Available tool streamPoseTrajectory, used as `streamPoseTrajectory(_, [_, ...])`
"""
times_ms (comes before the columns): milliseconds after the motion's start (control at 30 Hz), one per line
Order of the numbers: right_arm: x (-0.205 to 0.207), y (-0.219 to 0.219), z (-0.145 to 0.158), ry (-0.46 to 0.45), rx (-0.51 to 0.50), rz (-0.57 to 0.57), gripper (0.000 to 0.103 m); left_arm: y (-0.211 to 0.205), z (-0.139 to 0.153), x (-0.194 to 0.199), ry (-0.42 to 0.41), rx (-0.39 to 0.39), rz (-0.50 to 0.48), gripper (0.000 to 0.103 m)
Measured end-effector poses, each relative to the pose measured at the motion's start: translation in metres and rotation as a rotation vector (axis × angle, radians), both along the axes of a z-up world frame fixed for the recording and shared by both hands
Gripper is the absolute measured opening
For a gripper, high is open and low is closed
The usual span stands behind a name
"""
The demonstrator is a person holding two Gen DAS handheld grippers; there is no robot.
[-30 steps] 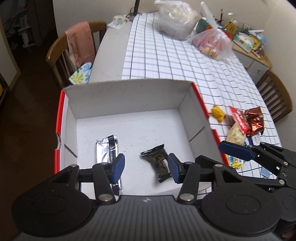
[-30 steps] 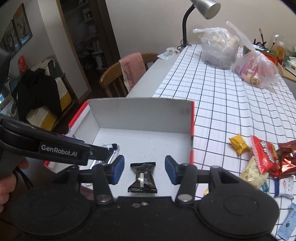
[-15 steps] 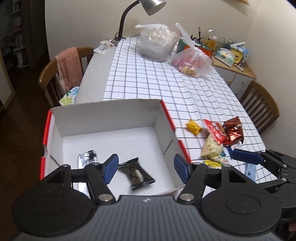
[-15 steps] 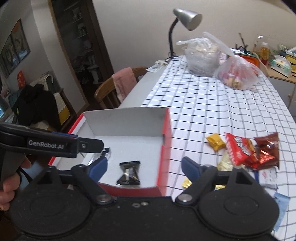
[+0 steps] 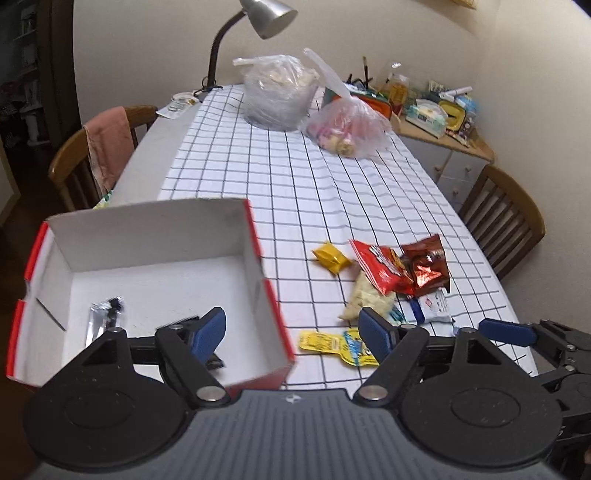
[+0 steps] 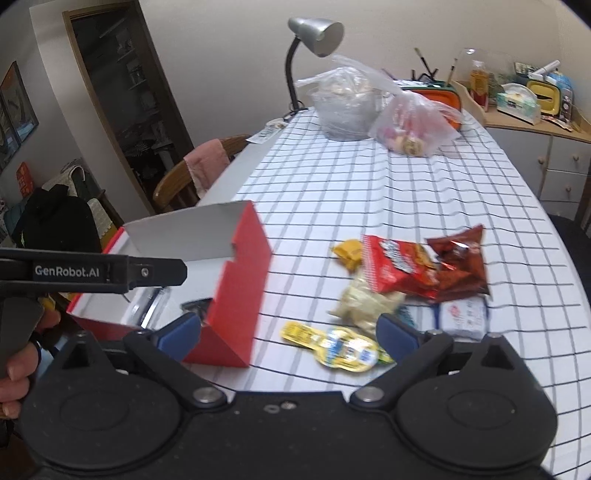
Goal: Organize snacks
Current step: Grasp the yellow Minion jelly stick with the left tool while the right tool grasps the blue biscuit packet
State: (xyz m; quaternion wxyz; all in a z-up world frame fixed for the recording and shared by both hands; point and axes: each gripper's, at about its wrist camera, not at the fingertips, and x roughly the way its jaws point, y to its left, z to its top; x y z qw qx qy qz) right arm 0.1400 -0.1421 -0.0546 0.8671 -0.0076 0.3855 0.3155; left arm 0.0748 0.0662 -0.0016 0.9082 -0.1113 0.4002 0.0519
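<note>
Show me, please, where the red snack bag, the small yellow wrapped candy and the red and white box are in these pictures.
red snack bag [image 6: 397, 264], right wrist view, middle of its printed front.
small yellow wrapped candy [image 5: 330, 255], left wrist view, centre of the wrapper.
red and white box [image 5: 155, 230], left wrist view, inner white back wall.

A box [image 5: 155, 236] sits on the near left of the table [image 5: 295, 177], with two wrapped snacks [image 5: 105, 319] inside. To its right lies a loose pile of snack packets [image 5: 391, 273]. Two plastic bags [image 5: 279, 92] stand at the far end, a lamp [image 5: 258, 22] behind them.
</note>
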Motion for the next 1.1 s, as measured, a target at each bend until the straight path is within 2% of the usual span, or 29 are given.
streamPoseTrajectory(267, [0.018, -0.054, -0.025, 0.044, -0.052, -0.046, 0.102, -0.044, -0.023, 0.015, 0.048, -0.032, -0.035, 0.086])
streamPoseTrajectory(467, [0.037, -0.084, -0.047, 0.075, -0.093, -0.087, 0.102, -0.067, -0.047, 0.031, 0.099, -0.060, -0.027, 0.096])
streamPoseTrajectory(700, [0.058, -0.108, -0.079, 0.131, -0.145, -0.132, 0.102, -0.083, -0.079, 0.054, 0.181, -0.053, 0.037, 0.096])
streamPoseTrajectory(800, [0.065, -0.113, -0.090, 0.148, -0.165, -0.139, 0.102, -0.089, -0.090, 0.063, 0.203, -0.025, 0.071, 0.096])
streamPoseTrajectory(1100, [0.083, -0.109, -0.115, 0.168, -0.210, -0.166, 0.099, -0.099, -0.109, 0.085, 0.246, 0.009, 0.185, 0.096])
